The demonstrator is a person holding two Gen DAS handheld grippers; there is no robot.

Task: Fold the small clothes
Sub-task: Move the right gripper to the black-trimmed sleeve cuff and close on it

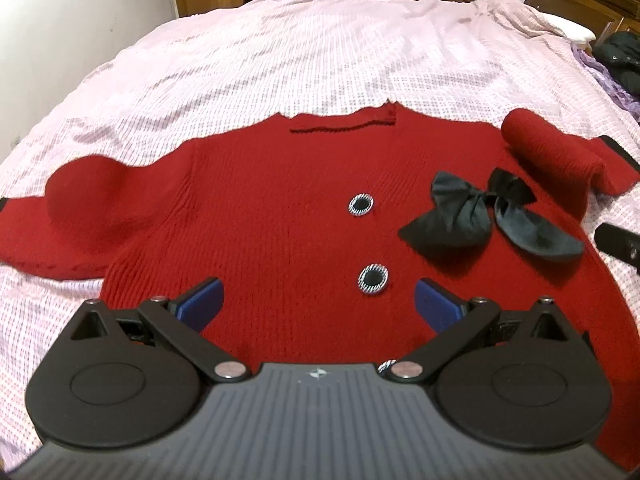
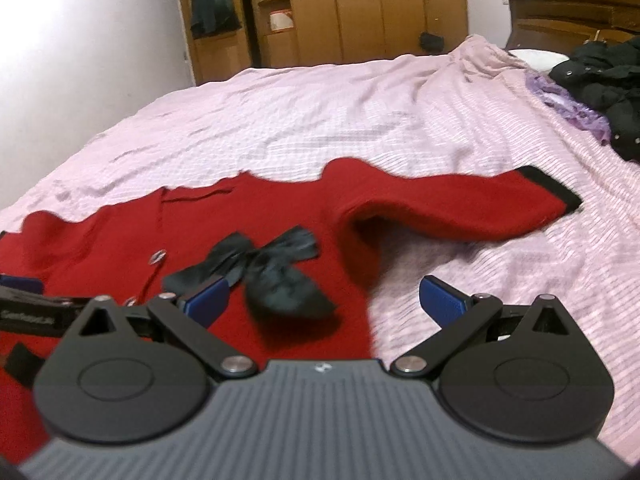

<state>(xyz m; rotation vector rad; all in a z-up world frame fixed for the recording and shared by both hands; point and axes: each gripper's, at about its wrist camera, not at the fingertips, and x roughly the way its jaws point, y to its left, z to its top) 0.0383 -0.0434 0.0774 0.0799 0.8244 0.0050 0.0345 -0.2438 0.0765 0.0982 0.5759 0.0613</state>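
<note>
A small red knit cardigan (image 1: pixel 280 216) lies flat on the bed, front up, with round black buttons (image 1: pixel 373 277) and a black bow (image 1: pixel 480 216) on its right side. Both sleeves are spread out; the right sleeve (image 2: pixel 460 208) ends in a black cuff. My left gripper (image 1: pixel 318 300) is open and empty over the cardigan's lower hem. My right gripper (image 2: pixel 324 296) is open and empty over the cardigan's right edge, near the bow (image 2: pixel 264 276). The left gripper's finger (image 2: pixel 20 284) shows at the left edge of the right wrist view.
The bed has a pink checked sheet (image 1: pixel 280 60). A pile of black and purple clothes (image 2: pixel 600 84) lies at the far right near a wooden headboard (image 2: pixel 572 12). Wooden wardrobes (image 2: pixel 340 12) stand behind the bed.
</note>
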